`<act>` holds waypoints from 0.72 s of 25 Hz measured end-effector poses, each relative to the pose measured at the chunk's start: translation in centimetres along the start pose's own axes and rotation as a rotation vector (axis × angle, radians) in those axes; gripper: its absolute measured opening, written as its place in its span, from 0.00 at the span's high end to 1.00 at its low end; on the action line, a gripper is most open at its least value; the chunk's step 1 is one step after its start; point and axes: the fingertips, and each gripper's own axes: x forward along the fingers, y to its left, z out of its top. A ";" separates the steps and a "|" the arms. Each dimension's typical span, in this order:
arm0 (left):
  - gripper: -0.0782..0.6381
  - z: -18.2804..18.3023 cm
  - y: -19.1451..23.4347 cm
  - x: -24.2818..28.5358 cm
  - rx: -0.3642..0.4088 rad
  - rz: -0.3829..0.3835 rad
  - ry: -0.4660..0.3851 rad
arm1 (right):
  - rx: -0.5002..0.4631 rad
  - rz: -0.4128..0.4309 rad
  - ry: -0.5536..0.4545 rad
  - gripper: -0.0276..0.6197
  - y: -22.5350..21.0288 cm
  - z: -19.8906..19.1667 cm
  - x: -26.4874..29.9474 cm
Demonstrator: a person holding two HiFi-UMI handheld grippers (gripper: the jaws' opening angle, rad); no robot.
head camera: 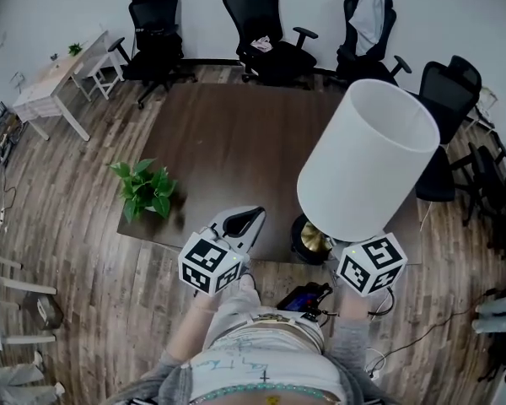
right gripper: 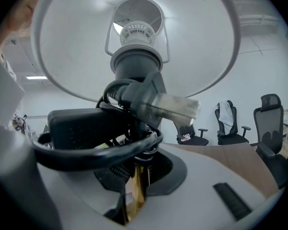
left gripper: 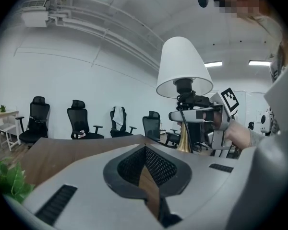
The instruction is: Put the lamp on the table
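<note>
The lamp has a big white shade (head camera: 367, 163) and a brass base (head camera: 314, 240) that shows above the front edge of the dark wooden table (head camera: 228, 142); whether the base touches the table I cannot tell. My right gripper (right gripper: 134, 190) is shut on the lamp's brass stem (right gripper: 136, 186), just under the bundled black cord and adapter (right gripper: 86, 123). The shade (right gripper: 134, 32) fills the top of the right gripper view. My left gripper (head camera: 251, 219) is shut with nothing in it, level over the table's front edge, left of the lamp (left gripper: 184, 66).
A potted green plant (head camera: 143, 188) stands on the table's left side. Black office chairs (head camera: 266, 32) line the far side and right. A small white table (head camera: 51, 87) is at the far left. Cables lie on the wooden floor (head camera: 422, 336) at the right.
</note>
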 end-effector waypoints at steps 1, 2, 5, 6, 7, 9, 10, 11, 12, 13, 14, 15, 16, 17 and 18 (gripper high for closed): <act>0.87 0.0 0.9 0.1 0.000 -0.004 0.002 | -0.001 -0.004 -0.002 0.88 -0.1 0.1 0.7; 0.87 0.0 1.7 0.2 -0.001 -0.008 0.005 | 0.000 -0.008 -0.002 0.88 -0.1 0.2 1.4; 0.87 -0.4 3.9 0.4 -0.003 -0.020 0.018 | 0.007 -0.024 0.002 0.88 -0.3 0.2 3.2; 0.87 -0.6 4.5 0.5 -0.006 -0.023 0.024 | 0.008 -0.031 0.004 0.88 -0.5 0.2 3.6; 0.87 -0.8 5.0 0.7 -0.009 -0.027 0.031 | 0.008 -0.040 0.006 0.88 -0.8 0.2 4.0; 0.87 -1.3 5.8 1.1 -0.015 -0.041 0.047 | 0.008 -0.061 0.009 0.88 -1.4 0.2 4.6; 0.87 -1.6 6.1 1.4 -0.016 -0.051 0.055 | 0.009 -0.073 0.010 0.88 -1.6 0.1 4.8; 0.87 -1.7 6.3 1.6 -0.016 -0.062 0.061 | 0.010 -0.086 0.009 0.88 -1.9 0.1 4.9; 0.87 -1.8 6.5 1.8 -0.015 -0.073 0.066 | 0.011 -0.098 0.008 0.88 -2.2 0.1 5.1; 0.87 -1.9 6.7 2.0 -0.016 -0.083 0.069 | 0.014 -0.109 0.006 0.88 -2.4 0.0 5.3; 0.87 -2.0 7.0 2.2 -0.018 -0.091 0.071 | 0.017 -0.119 0.004 0.88 -2.6 0.0 5.4; 0.88 -2.1 7.2 2.3 -0.020 -0.098 0.073 | 0.022 -0.129 0.001 0.88 -2.8 0.0 5.6; 0.88 -2.1 7.3 2.5 -0.022 -0.104 0.076 | 0.027 -0.136 -0.001 0.88 -2.9 -0.1 5.7; 0.87 -2.1 7.4 2.8 -0.023 -0.110 0.079 | 0.033 -0.141 -0.002 0.88 -3.2 -0.1 5.7; 0.87 -2.1 7.3 3.1 -0.024 -0.116 0.083 | 0.038 -0.144 -0.002 0.88 -3.4 -0.1 5.7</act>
